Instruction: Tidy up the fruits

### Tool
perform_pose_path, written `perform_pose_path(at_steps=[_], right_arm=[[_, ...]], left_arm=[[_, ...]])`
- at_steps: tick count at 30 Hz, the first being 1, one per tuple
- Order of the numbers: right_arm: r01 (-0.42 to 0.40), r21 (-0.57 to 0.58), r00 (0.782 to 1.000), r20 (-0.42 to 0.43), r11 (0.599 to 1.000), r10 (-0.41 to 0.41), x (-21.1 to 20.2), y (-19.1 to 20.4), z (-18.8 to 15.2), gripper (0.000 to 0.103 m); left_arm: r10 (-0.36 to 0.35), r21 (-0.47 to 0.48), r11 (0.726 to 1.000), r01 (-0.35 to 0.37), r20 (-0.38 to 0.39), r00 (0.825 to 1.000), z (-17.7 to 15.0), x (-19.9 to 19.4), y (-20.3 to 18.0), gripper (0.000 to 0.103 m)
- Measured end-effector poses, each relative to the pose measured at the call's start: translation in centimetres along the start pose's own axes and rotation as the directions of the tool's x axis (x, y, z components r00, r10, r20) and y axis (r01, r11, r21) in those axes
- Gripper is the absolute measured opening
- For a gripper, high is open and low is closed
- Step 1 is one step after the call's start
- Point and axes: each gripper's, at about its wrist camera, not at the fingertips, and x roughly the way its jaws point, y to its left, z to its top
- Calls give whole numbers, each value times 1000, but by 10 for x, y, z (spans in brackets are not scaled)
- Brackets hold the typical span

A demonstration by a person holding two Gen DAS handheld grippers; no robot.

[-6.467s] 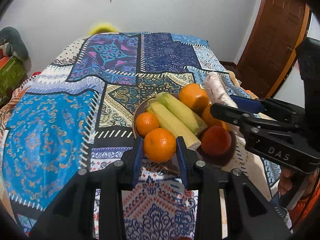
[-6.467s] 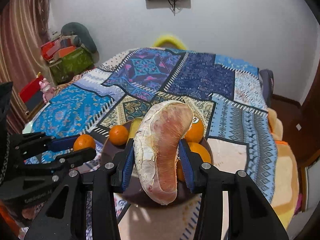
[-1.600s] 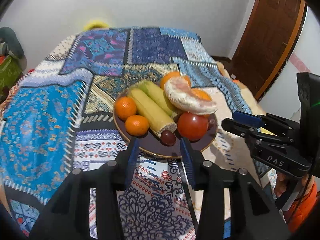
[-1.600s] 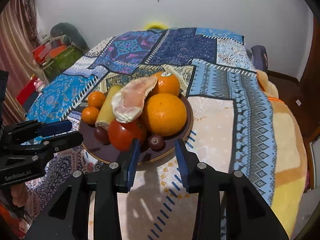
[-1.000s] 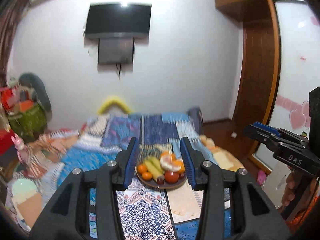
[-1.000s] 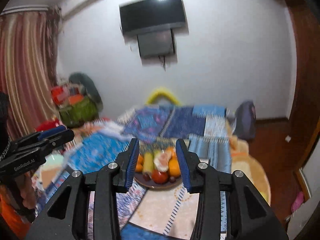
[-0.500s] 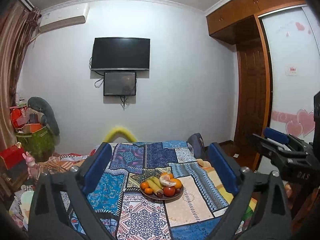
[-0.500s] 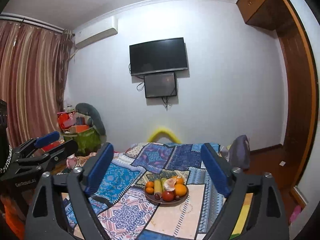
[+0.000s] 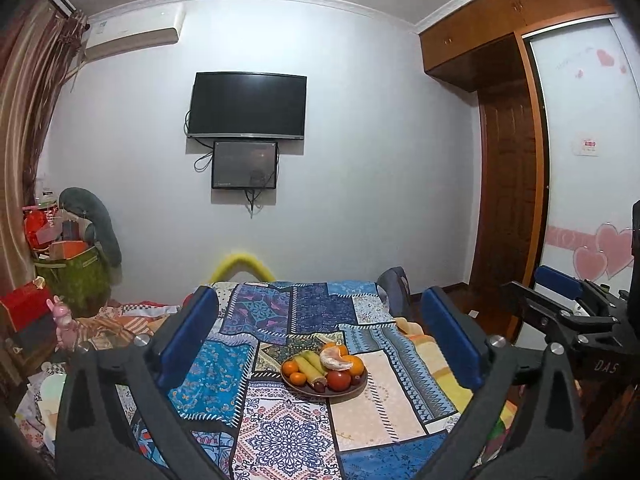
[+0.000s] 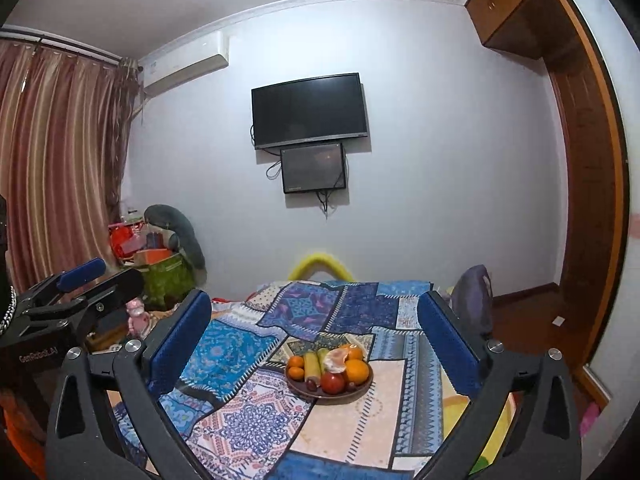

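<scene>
A brown plate (image 9: pixel 347 391) sits on the patchwork bedspread, far ahead of both grippers. It holds oranges (image 9: pixel 355 365), small tangerines (image 9: pixel 289 367), yellow-green bananas (image 9: pixel 308 365), a red tomato (image 9: pixel 338 380), dark small fruits and a peeled pomelo piece (image 9: pixel 335 360) on top. The plate also shows in the right wrist view (image 10: pixel 320 397). My left gripper (image 9: pixel 319 338) is wide open and empty, well back from the plate. My right gripper (image 10: pixel 314 338) is wide open and empty too, also far back.
The patchwork bedspread (image 9: pixel 280 420) covers the bed. A TV (image 9: pixel 247 106) hangs on the far wall. Bags and boxes (image 9: pixel 60 256) pile up at the left by curtains (image 10: pixel 52 168). A wooden wardrobe and door (image 9: pixel 508 184) stand at the right.
Both grippers let go of their fruit onto the plate, pulled far back and up from the bed, and opened wide. Over the last half second almost nothing has moved.
</scene>
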Motion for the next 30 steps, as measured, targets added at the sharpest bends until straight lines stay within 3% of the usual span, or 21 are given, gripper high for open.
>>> perform_pose_path(at_steps=[30], right_arm=[[4, -12, 1000, 4, 1000, -4, -3, 2, 3, 103]], left_arm=[[-11, -3, 1000, 11, 4, 1000, 2, -1, 3, 103]])
